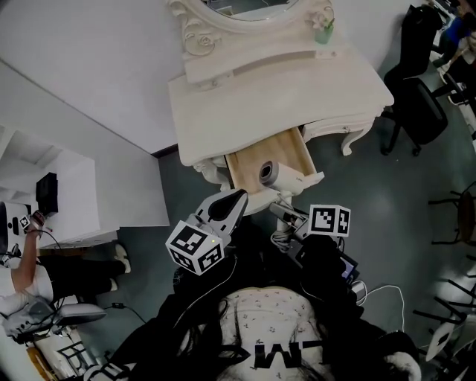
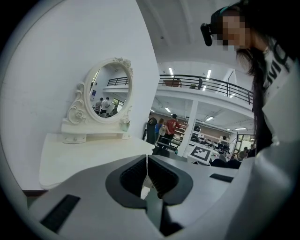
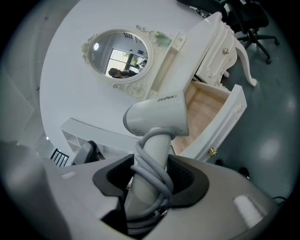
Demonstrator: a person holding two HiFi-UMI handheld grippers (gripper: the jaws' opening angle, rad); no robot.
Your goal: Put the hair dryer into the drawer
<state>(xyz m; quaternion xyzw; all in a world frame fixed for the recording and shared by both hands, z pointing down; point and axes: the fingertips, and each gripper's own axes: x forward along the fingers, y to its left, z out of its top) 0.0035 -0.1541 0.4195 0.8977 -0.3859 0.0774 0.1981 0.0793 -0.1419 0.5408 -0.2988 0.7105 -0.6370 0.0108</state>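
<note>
A white hair dryer [image 1: 272,174] [image 3: 157,115] hangs over the open drawer [image 1: 291,149] of the white dressing table [image 1: 282,82]. Its grey cord is wound round the handle. My right gripper [image 1: 285,213] [image 3: 150,180] is shut on that handle, with the dryer's head above the drawer's wooden bottom [image 3: 206,104], near the front panel [image 3: 227,121]. My left gripper [image 1: 238,199] [image 2: 147,172] is shut with nothing in it. It sits just in front of the drawer's left corner and points at the table.
An oval mirror [image 1: 245,6] [image 2: 108,91] and a small green pot [image 1: 324,30] stand at the table's back. A black office chair [image 1: 420,104] is at the right. A low white shelf unit [image 1: 71,193] and a seated person [image 1: 22,279] are at the left.
</note>
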